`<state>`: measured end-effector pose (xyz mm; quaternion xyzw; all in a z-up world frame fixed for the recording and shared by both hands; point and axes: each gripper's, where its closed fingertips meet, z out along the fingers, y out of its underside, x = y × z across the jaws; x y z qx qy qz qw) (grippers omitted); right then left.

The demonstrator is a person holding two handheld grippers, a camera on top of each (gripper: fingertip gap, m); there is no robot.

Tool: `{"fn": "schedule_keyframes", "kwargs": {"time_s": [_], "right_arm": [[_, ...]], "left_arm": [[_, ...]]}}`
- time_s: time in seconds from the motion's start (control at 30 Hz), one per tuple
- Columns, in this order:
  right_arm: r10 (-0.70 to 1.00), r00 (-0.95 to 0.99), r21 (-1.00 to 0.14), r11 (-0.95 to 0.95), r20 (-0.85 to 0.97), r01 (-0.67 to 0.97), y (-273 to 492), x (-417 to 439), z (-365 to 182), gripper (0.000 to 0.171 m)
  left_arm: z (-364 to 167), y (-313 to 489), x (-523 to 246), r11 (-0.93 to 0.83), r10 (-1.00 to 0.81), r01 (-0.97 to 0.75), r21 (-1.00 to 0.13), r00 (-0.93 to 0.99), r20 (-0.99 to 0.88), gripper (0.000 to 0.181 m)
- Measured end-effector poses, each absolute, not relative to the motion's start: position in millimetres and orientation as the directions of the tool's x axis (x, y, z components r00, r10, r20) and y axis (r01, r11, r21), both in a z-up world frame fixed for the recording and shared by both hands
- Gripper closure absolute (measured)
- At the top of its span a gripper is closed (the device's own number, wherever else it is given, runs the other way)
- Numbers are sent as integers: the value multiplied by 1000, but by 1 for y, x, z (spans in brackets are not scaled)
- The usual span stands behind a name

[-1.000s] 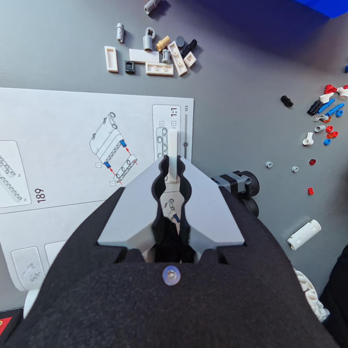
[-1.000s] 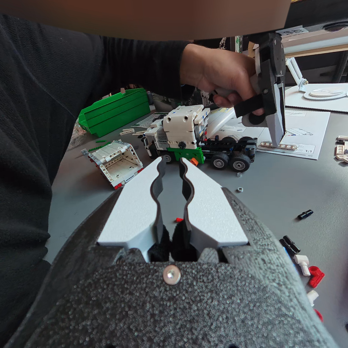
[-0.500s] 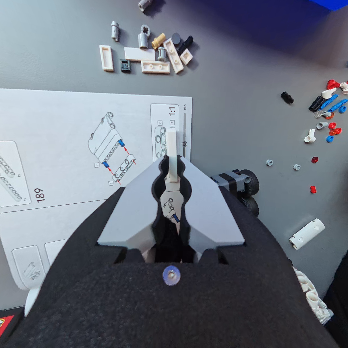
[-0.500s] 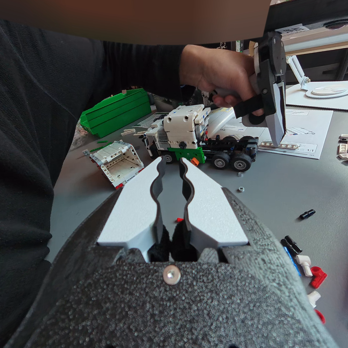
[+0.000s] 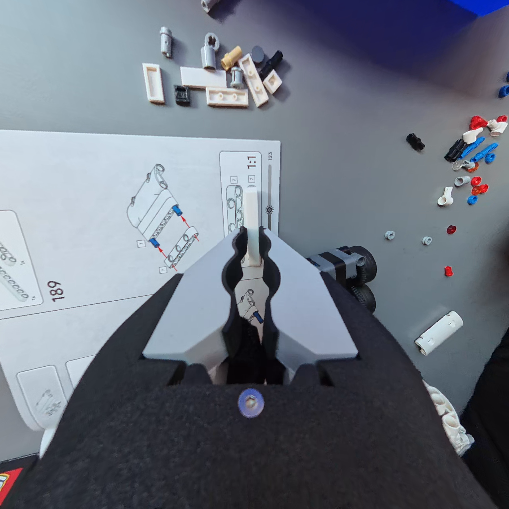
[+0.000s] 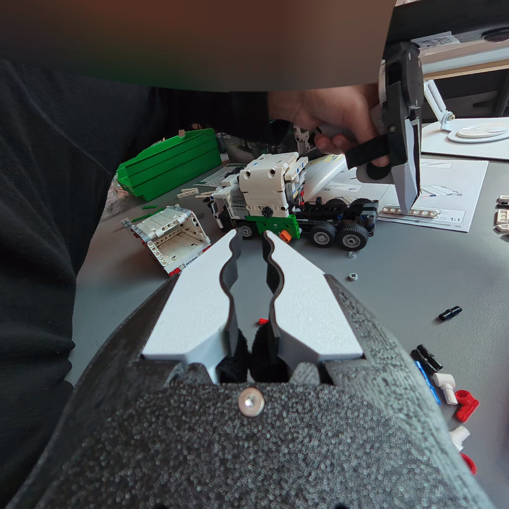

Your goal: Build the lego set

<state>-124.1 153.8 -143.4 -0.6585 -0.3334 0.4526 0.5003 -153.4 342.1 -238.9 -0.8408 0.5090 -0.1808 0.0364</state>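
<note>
Grey tabletop (image 5: 82, 68), parts scattered across it. A white beam (image 5: 252, 217) is clamped edge-on between the tips of the left gripper (image 5: 252, 230), right over the scale panel of the open instruction booklet (image 5: 96, 179). In the right wrist view the same beam (image 6: 413, 212) is seen side-on, holes visible, lying along the page (image 6: 454, 190), with the left gripper (image 6: 407, 201) pointed down on it and held by a hand (image 6: 333, 115).

The right gripper (image 6: 252, 232) is held empty above the table, jaws parted by a narrow gap.

Only the right wrist view shows the whole truck (image 6: 278, 201), a white box section (image 6: 170, 237) beside it and a green bin (image 6: 170, 162) behind. From the left wrist view only the truck's rear wheels (image 5: 363, 264) are seen.

Only the left wrist view shows the cluster of white plates and grey pins (image 5: 220, 74) beyond the booklet, and a white curved panel (image 5: 439, 332). Small red, blue and black pins (image 5: 473, 162) are seen at its right edge; a few of this kind (image 6: 451, 385) also appear in the right wrist view.
</note>
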Motion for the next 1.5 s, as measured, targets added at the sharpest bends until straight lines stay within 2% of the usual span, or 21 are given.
{"fn": "schedule_keyframes", "kwargs": {"time_s": [0.03,0.43,0.77,1.13,1.33,1.5], "right_arm": [[892,367,-960,-278,-264,-13,154,-124,-144,158],[894,363,-961,-278,-263,-11,153,-125,-144,158],[907,351,-968,-250,-232,5,147,-127,-143,159],[913,349,-974,-227,-210,10,142,-126,-142,159],[918,346,-976,-215,-193,24,140,-127,-143,159],[920,349,-980,-198,-176,28,140,-128,-143,160]], "left_arm": [[-239,342,-154,-479,-869,-842,-246,417,265,175],[-239,342,-153,-522,-842,-820,-234,452,294,175],[-240,342,-154,-476,-869,-856,-203,424,255,175],[-240,343,-155,-437,-878,-890,-132,391,276,175],[-237,339,-154,-439,-864,-897,-50,407,296,175],[-198,328,-128,-440,-857,-891,-117,377,351,175]]}}
